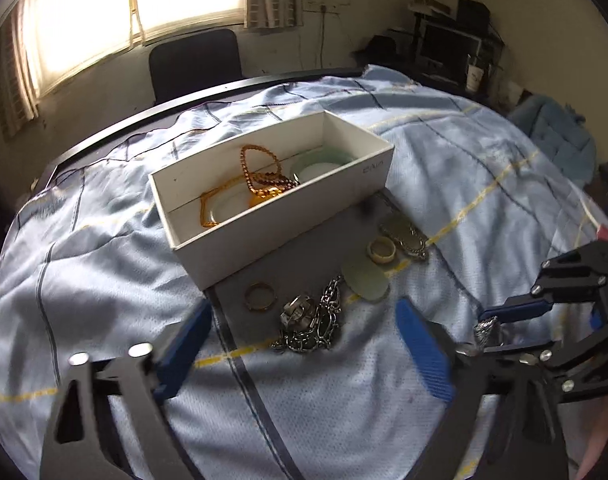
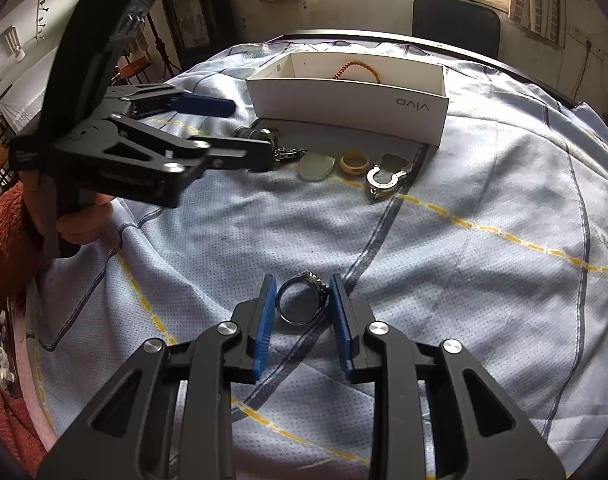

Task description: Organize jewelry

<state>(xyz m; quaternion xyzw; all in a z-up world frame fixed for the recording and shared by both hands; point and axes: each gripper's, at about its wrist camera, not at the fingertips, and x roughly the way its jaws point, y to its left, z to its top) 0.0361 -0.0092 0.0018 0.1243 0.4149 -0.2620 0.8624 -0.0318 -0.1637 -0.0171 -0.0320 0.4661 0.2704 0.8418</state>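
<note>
Dark metal ring (image 2: pixel 302 299), pinched between the blue pads (image 2: pixel 262 320) of the right gripper (image 2: pixel 302 312) at lower centre of the right wrist view, lifted clear of the pale blue checked cloth (image 2: pixel 443 280); not yet boxed. Spread wide and holding nothing, the left gripper (image 1: pixel 304 344) at the bottom of its own view, poised over the loose pile. Just beyond, at mid frame and left to sort: a tangled silver chain (image 1: pixel 315 324), a plain band (image 1: pixel 259 297), a pale green stone disc (image 1: pixel 363 280), a cream ring (image 1: pixel 381 250) and a silver oval pendant (image 1: pixel 405 236), all lying close together on the cloth. Farther up, the white box (image 1: pixel 288 236), already loaded with gold chains (image 1: pixel 260 184) and a green bangle (image 1: pixel 323 162). Judged roughly half done, with six pieces outstanding counting the one in the grip.
</note>
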